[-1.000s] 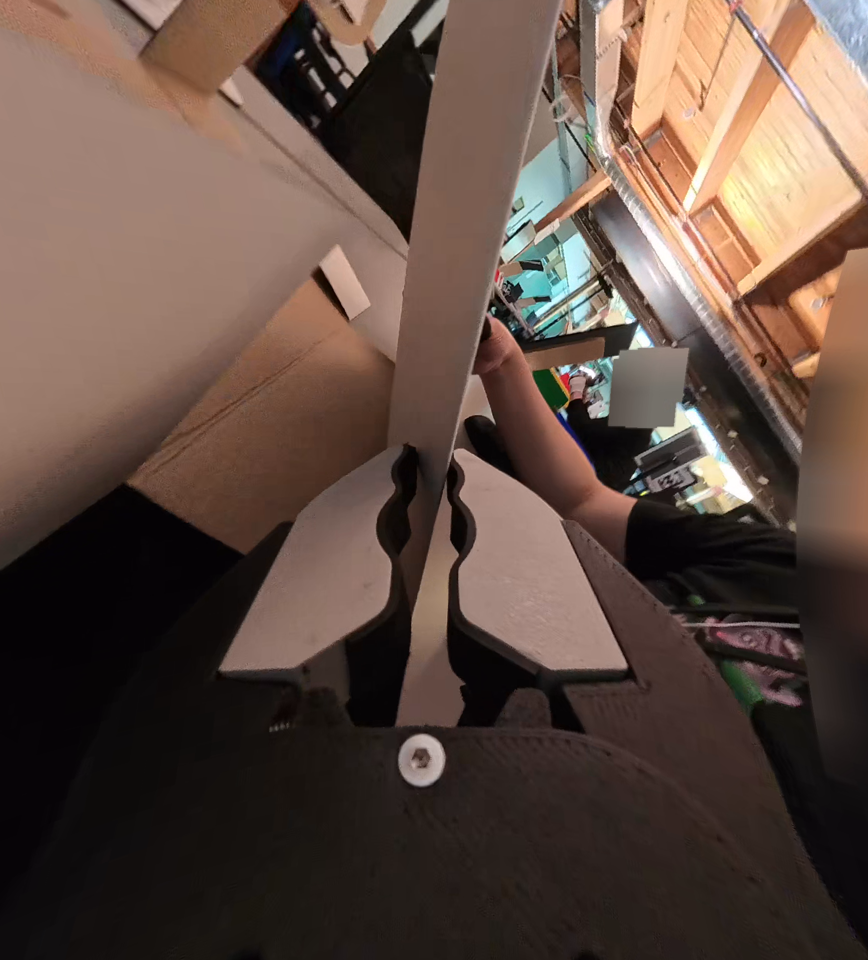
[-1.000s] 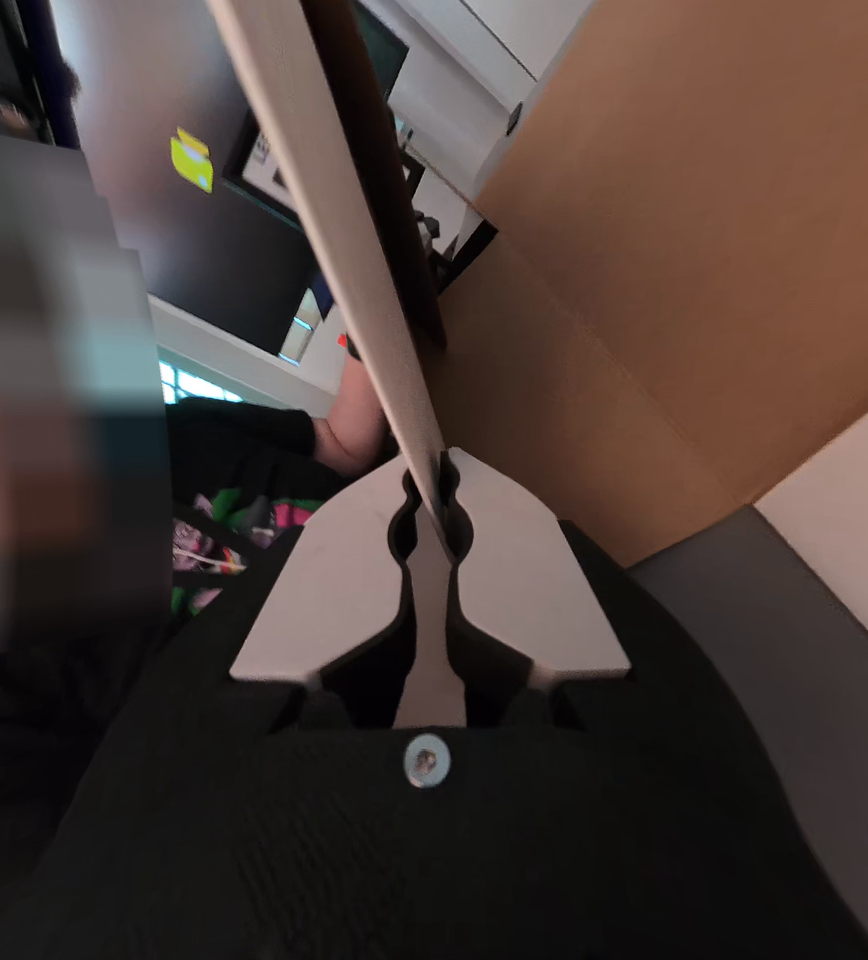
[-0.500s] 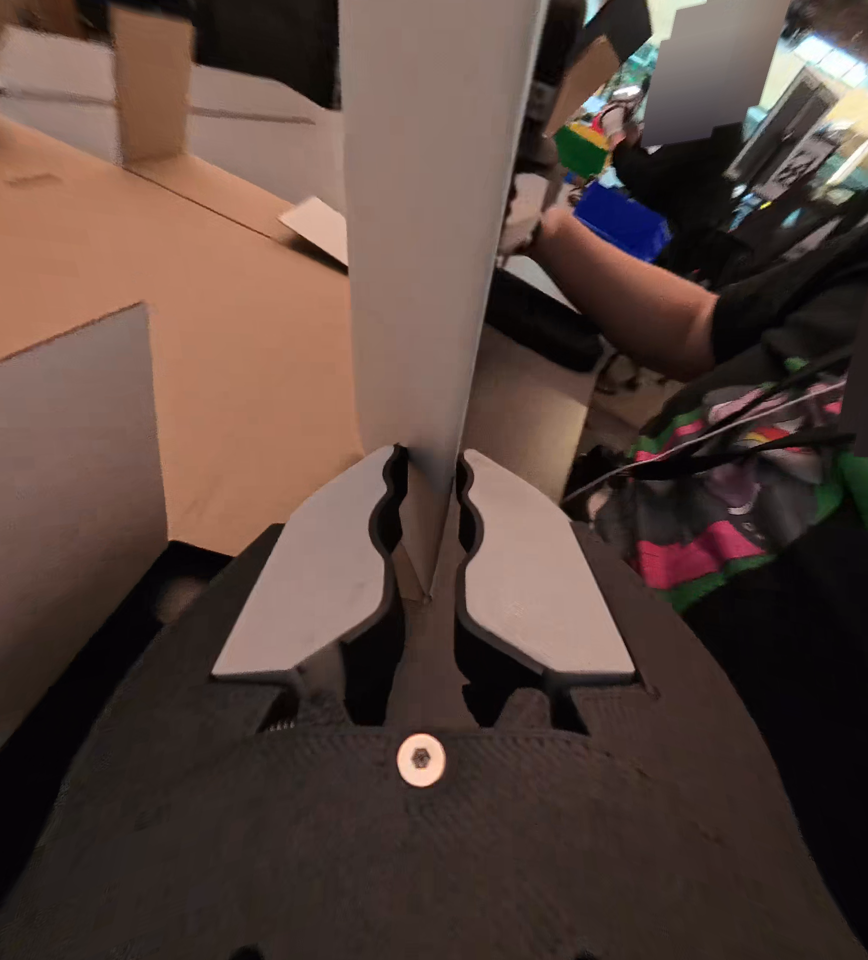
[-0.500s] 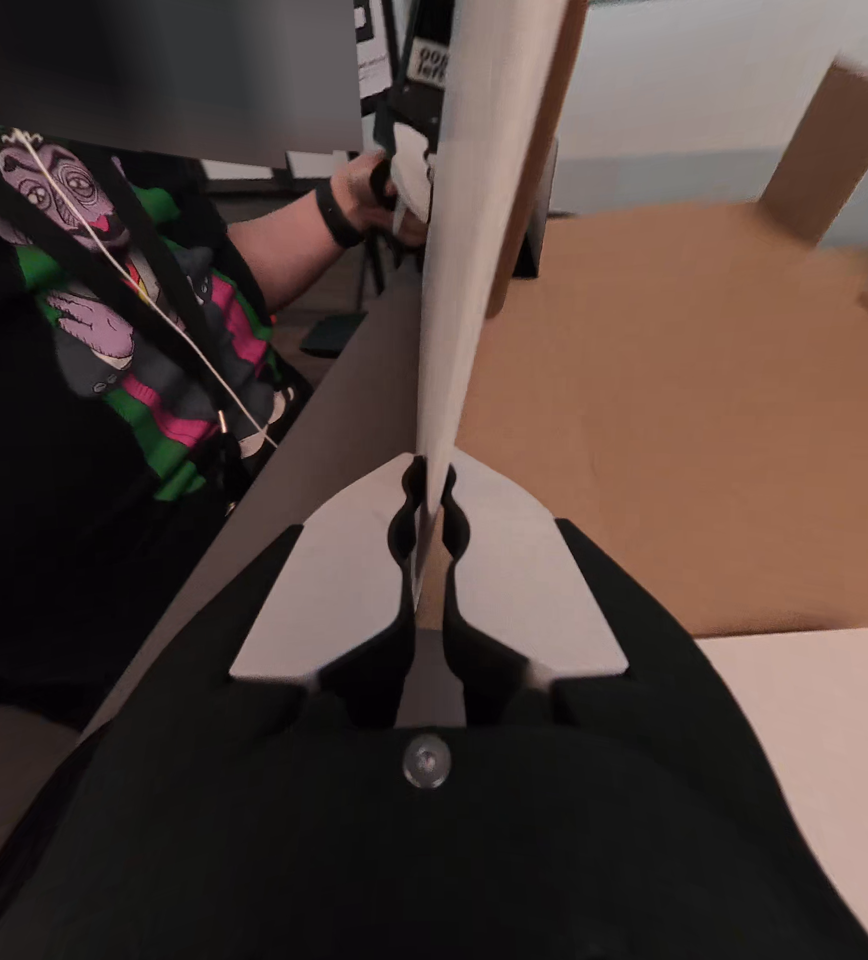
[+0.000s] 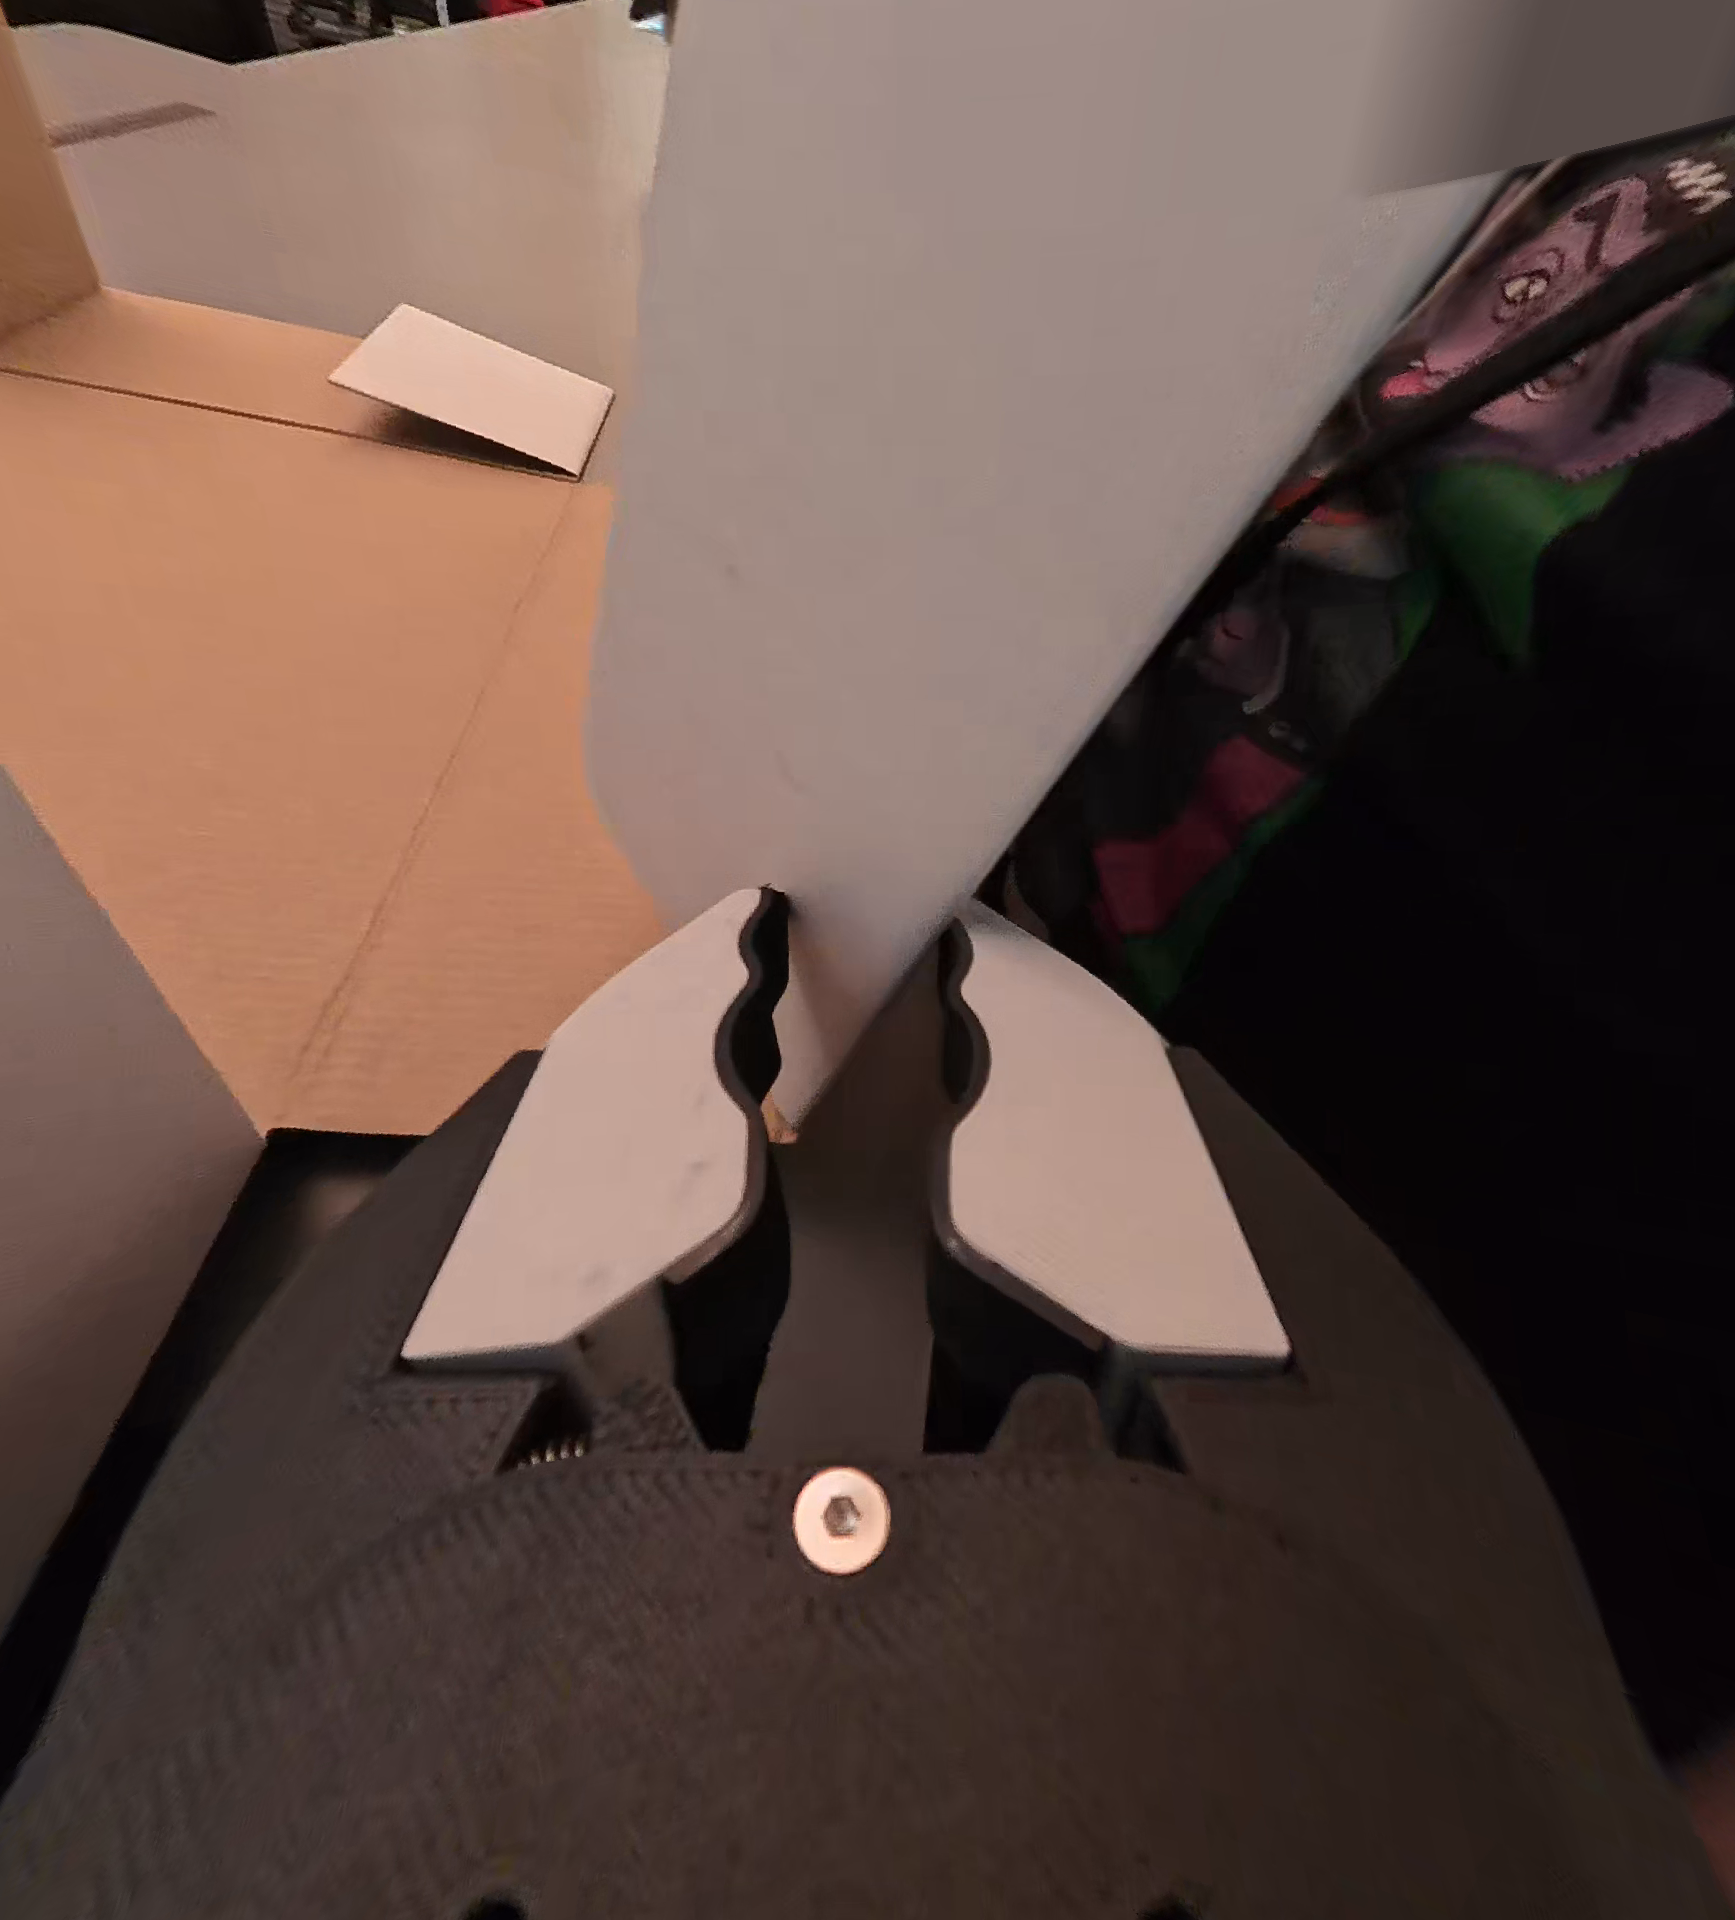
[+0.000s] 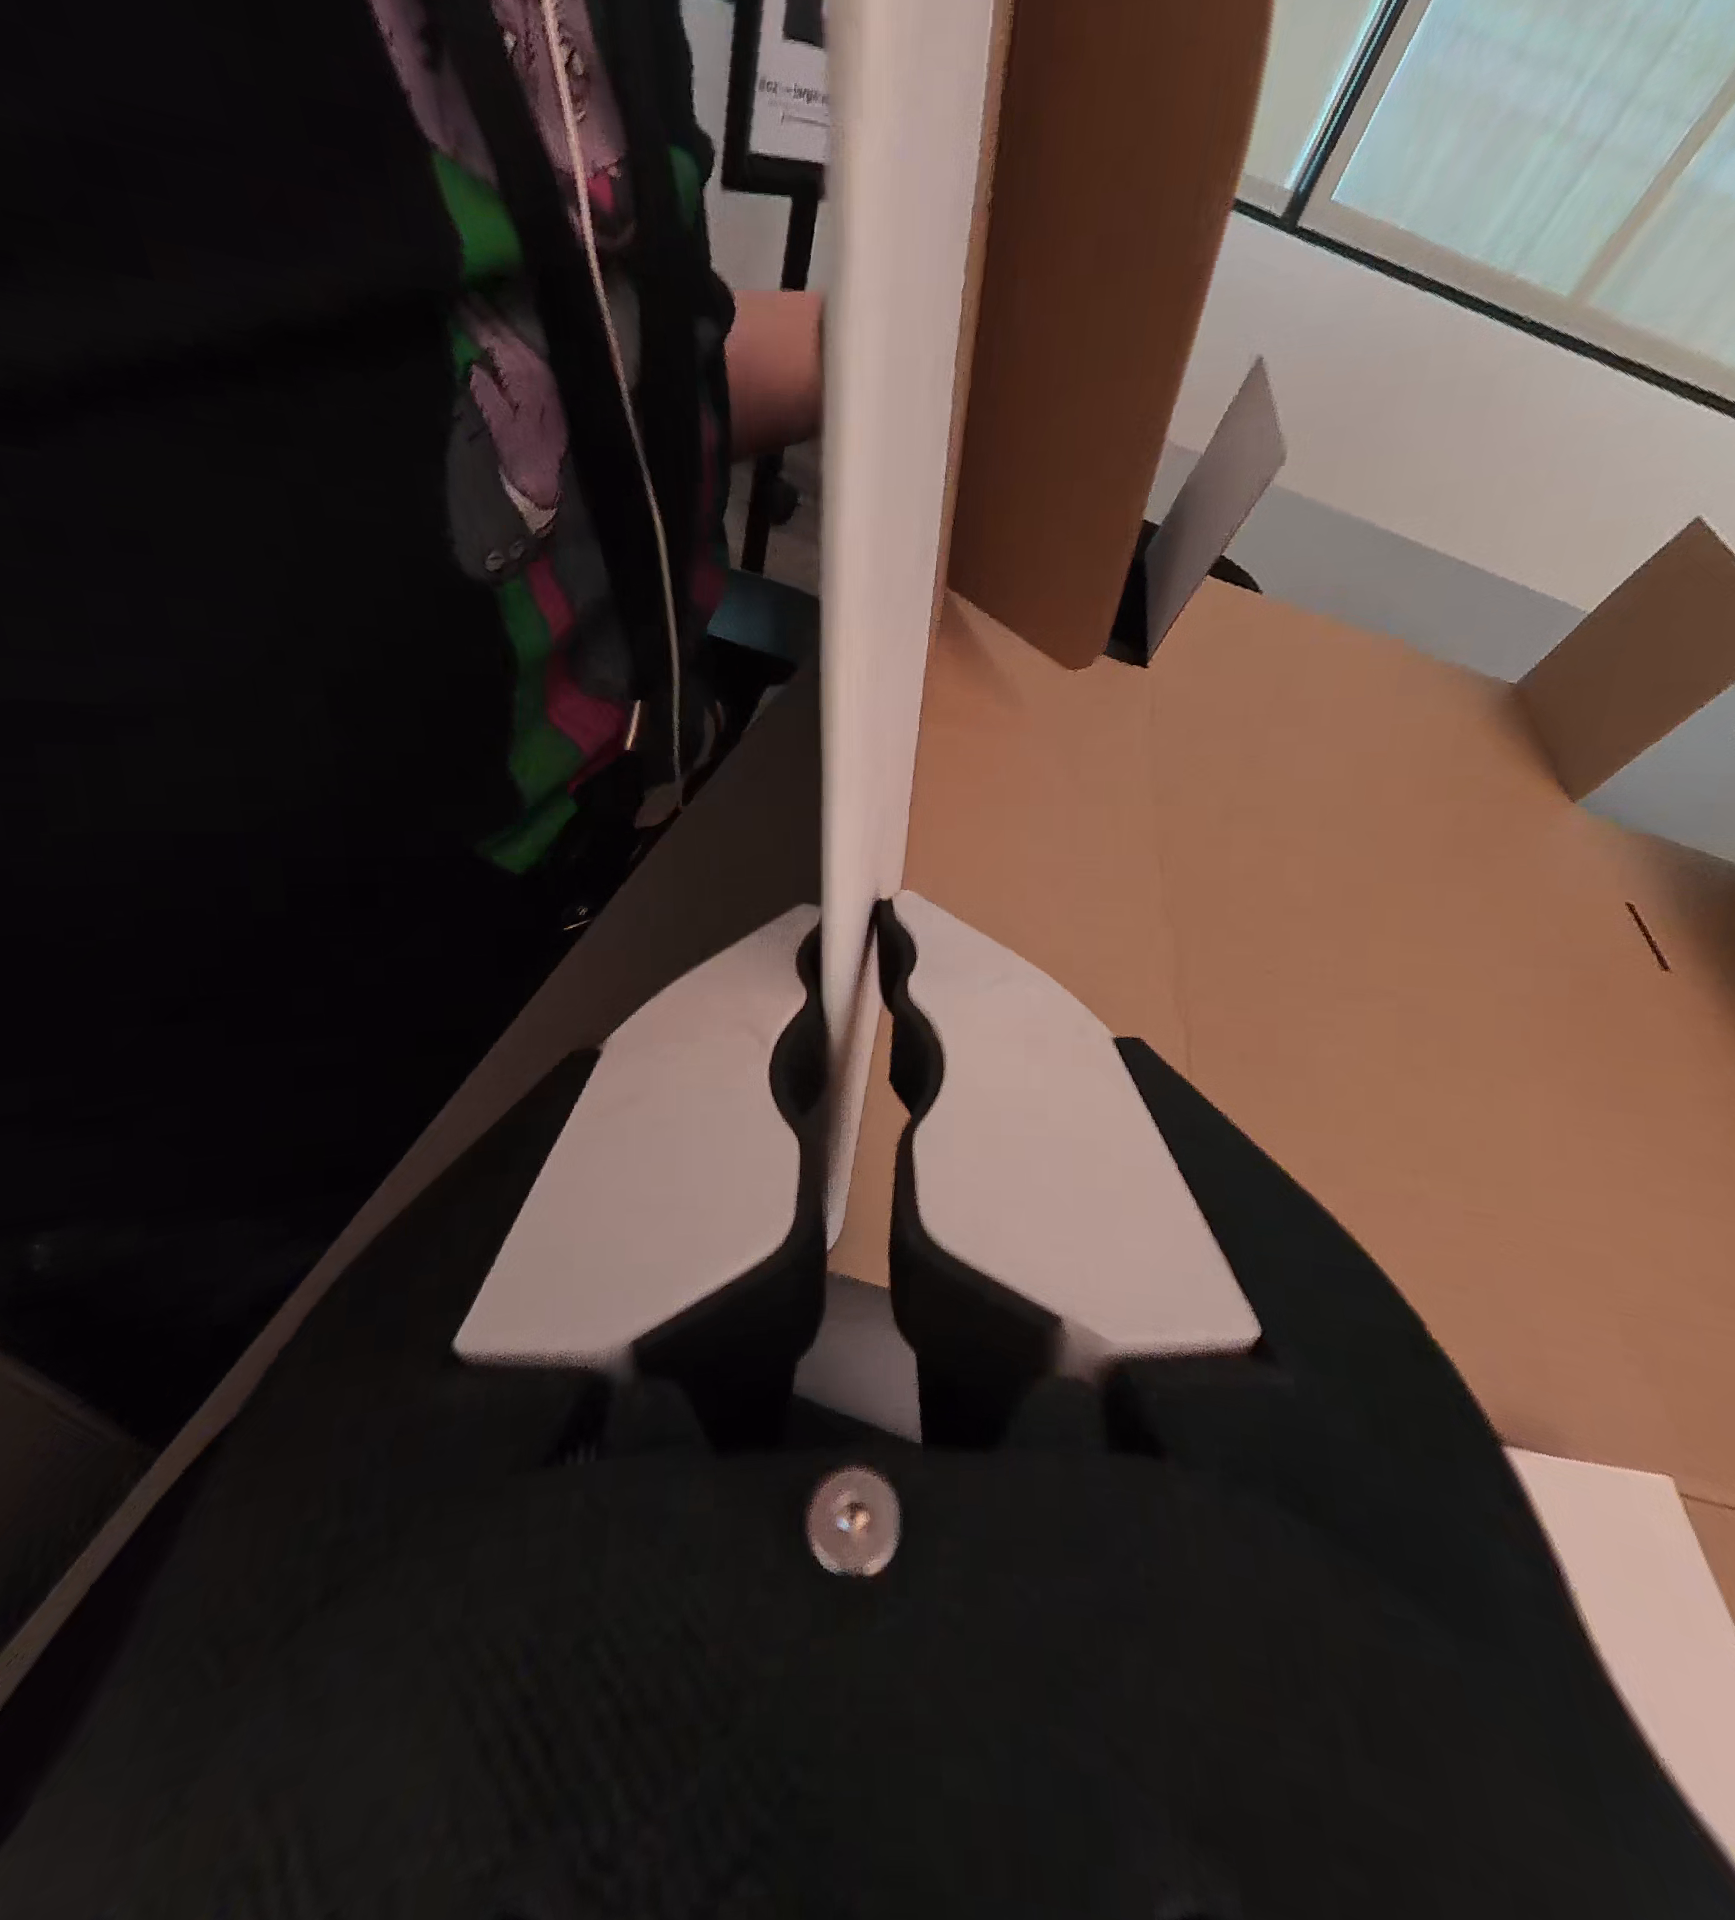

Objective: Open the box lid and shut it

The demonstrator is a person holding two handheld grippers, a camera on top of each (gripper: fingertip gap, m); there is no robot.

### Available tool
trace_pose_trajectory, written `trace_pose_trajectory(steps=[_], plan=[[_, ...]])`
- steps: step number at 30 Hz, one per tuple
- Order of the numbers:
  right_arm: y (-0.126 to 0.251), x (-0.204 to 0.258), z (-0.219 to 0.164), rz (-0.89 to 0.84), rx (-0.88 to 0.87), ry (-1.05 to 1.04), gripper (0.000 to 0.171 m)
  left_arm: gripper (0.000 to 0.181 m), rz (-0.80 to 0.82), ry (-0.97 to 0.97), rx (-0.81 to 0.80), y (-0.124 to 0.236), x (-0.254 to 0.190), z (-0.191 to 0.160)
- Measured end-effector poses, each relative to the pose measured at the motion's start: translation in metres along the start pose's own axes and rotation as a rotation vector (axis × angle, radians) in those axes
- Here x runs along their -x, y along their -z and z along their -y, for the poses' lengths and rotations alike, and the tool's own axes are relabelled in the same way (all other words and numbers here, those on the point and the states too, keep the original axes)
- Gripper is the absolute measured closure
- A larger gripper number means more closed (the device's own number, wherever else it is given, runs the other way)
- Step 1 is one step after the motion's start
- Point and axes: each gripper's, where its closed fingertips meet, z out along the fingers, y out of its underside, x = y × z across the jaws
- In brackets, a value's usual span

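The box lid (image 6: 884,582), a white-faced cardboard flap standing upright, is pinched on its edge by the right gripper (image 6: 855,925), jaws closed tight on the board. The left gripper (image 5: 858,920) has its jaws slightly parted around the lid's corner (image 5: 904,520), the left finger touching it. Beyond both lies the open box's brown floor (image 6: 1362,935), with the person's patterned shirt (image 5: 1528,416) beside it.
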Motion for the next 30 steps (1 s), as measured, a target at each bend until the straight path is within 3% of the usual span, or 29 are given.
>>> trace_pose_trajectory(steps=[30], plan=[[0.007, 0.005, -0.005, 0.075, 0.006, -0.026, 0.162, 0.148, -0.071, 0.034, 0.036, -0.008, -0.013, -0.008]])
